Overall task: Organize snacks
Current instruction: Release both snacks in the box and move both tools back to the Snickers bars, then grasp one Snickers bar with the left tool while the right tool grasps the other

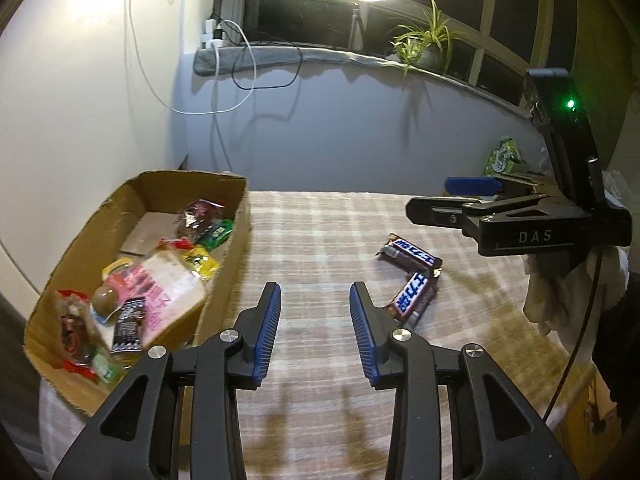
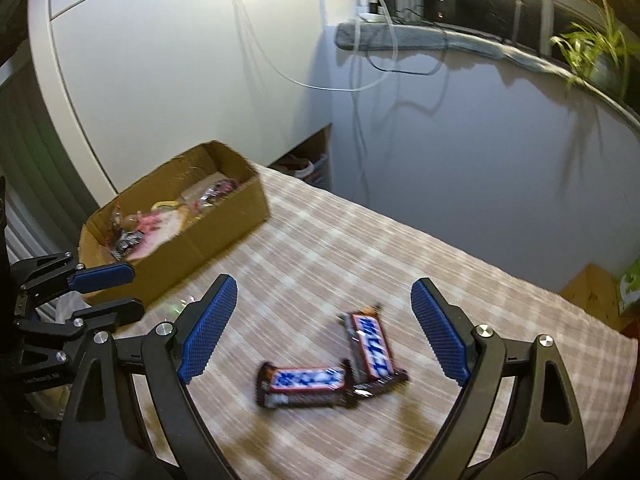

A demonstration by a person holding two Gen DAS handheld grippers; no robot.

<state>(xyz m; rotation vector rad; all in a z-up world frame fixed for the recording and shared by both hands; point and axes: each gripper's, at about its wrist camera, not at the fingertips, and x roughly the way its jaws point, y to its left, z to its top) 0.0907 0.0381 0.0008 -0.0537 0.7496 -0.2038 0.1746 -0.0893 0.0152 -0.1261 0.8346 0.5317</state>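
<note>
Two brown-wrapped chocolate bars with blue lettering on white panels [image 2: 332, 372] are seen lying on the beige checked tablecloth [image 2: 360, 248], touching at one end and forming a bent L. The open brown cardboard box [image 1: 224, 280], already holding a jumble of mixed snack packets, stands well apart from them at the table's left side.

The right gripper [image 2: 324, 332] is held above the bars with its blue-padded jaws spread wide and nothing between the pads. The left gripper [image 1: 316, 328] is poised over bare cloth beside the box, its jaws parted and empty.

The step in hand is judged to be picking up one bar for the box. The nearer bar [image 2: 304, 386] would best be taken across its narrow width, the pads aligned with its long sides, so that its neighbour is not dragged along. The right wrist picture is blurred, so whether the wrapper ends overlap cannot be told for certain; a slow lift is advised. The slick wrapper is expected to slip under a weak squeeze.
</note>
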